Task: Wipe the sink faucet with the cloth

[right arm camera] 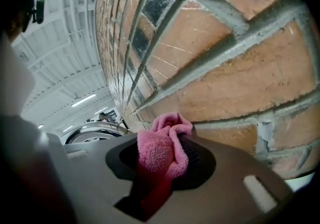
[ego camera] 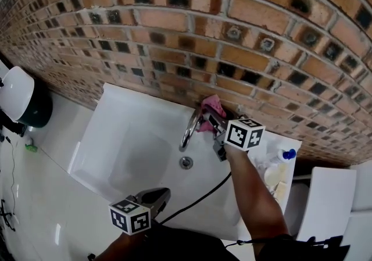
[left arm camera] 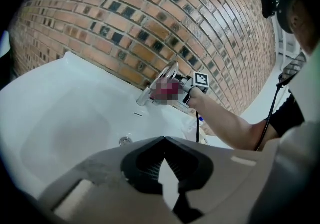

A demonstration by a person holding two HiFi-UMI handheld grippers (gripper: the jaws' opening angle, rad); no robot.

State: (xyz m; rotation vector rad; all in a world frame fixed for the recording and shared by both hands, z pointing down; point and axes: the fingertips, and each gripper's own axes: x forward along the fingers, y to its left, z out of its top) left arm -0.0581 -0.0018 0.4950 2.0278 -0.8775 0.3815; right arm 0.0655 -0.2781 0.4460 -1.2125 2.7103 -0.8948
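Brick wall in reddish tones rises behind a white sink, whose back edge meets it. Over that back edge the right gripper is clamped on the pink cloth, which bunches out between its jaws close to the wall and just beside the rear of the chrome faucet. By the sink's front edge hovers the left gripper, jaws together and holding nothing. A round drain sits in the basin below the spout.
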